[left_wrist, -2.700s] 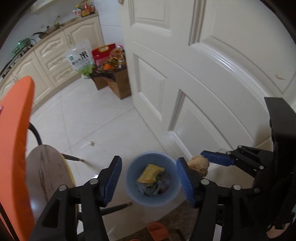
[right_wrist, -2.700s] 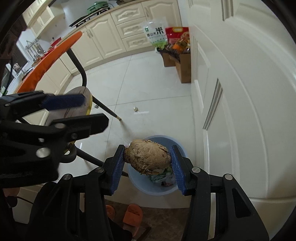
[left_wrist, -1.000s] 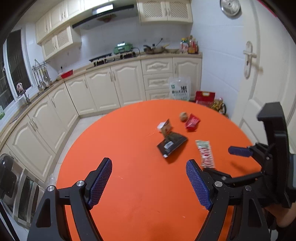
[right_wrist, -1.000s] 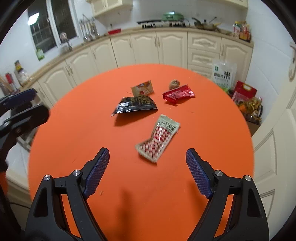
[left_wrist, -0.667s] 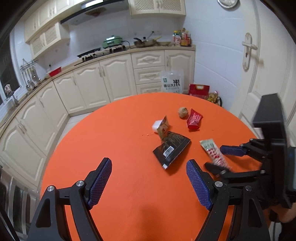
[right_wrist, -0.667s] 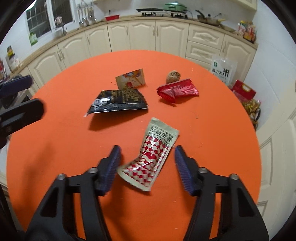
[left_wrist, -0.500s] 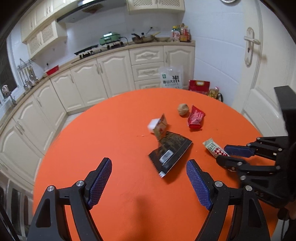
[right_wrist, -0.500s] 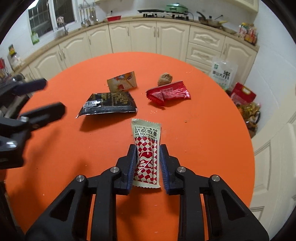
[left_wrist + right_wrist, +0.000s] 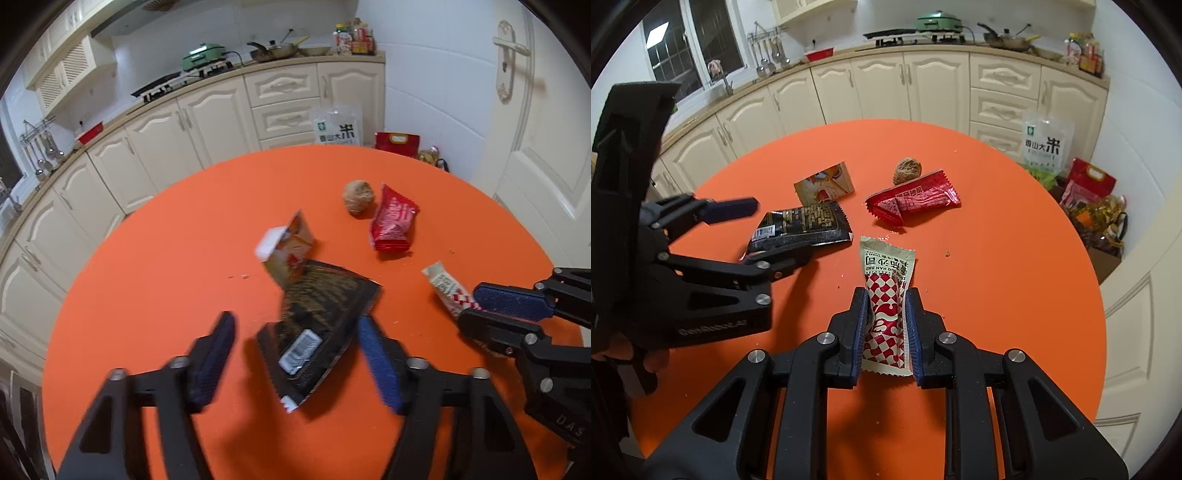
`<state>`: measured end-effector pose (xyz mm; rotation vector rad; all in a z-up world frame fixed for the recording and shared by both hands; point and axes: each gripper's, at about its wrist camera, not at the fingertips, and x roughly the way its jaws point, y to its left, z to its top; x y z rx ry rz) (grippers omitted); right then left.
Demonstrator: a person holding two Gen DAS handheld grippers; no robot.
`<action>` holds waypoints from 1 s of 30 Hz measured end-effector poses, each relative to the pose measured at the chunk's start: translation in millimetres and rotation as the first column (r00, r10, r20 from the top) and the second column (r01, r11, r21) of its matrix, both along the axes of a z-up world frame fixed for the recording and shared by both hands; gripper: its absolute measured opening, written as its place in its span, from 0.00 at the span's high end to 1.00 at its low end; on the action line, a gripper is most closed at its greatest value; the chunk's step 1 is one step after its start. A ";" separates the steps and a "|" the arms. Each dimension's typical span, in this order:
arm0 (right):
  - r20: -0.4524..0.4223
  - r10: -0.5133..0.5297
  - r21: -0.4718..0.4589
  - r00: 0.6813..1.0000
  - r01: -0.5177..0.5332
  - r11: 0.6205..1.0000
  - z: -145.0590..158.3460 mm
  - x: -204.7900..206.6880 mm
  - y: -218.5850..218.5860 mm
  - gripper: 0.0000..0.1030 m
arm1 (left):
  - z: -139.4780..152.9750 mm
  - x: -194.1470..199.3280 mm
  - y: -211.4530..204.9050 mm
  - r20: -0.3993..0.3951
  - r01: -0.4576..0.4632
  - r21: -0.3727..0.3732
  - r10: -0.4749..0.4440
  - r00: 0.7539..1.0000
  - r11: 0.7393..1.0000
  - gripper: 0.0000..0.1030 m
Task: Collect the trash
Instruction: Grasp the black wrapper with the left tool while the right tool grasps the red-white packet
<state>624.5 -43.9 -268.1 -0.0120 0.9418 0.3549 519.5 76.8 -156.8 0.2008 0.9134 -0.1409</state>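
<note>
Orange bench [image 9: 1015, 258]; red/white checked sachet [image 9: 886, 295], black w/ gold print packet [image 9: 321, 314], plain red wrapper [image 9: 912, 201].

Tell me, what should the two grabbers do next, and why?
Probably the left gripper should finish closing on the black wrapper: its jaws have just been closing, but its pads are not pressing yet. The right gripper is already shut on the checkered packet, so both could lift together.
</note>
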 end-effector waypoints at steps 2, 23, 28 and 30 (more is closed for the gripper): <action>-0.002 0.001 0.007 1.000 -0.001 1.000 -0.1 0.7 -0.6 0.81 | 3.0 3.7 -1.8 0.002 0.018 0.000 -0.018 1.000 1.000 0.56; 0.062 0.051 0.077 0.997 -0.055 0.995 34.6 -46.8 5.5 0.81 | 51.2 -84.8 24.7 0.078 0.019 -0.110 -0.010 0.997 0.994 0.89; 0.097 0.044 0.082 0.994 -0.053 0.995 54.6 -83.7 -1.5 0.81 | 62.8 -122.1 13.6 0.111 0.028 -0.107 -0.016 0.994 0.994 0.89; 0.111 0.036 0.083 0.993 -0.045 0.996 62.0 -99.2 -8.0 0.81 | 67.3 -140.4 3.7 0.119 0.037 -0.107 -0.024 0.993 0.994 0.89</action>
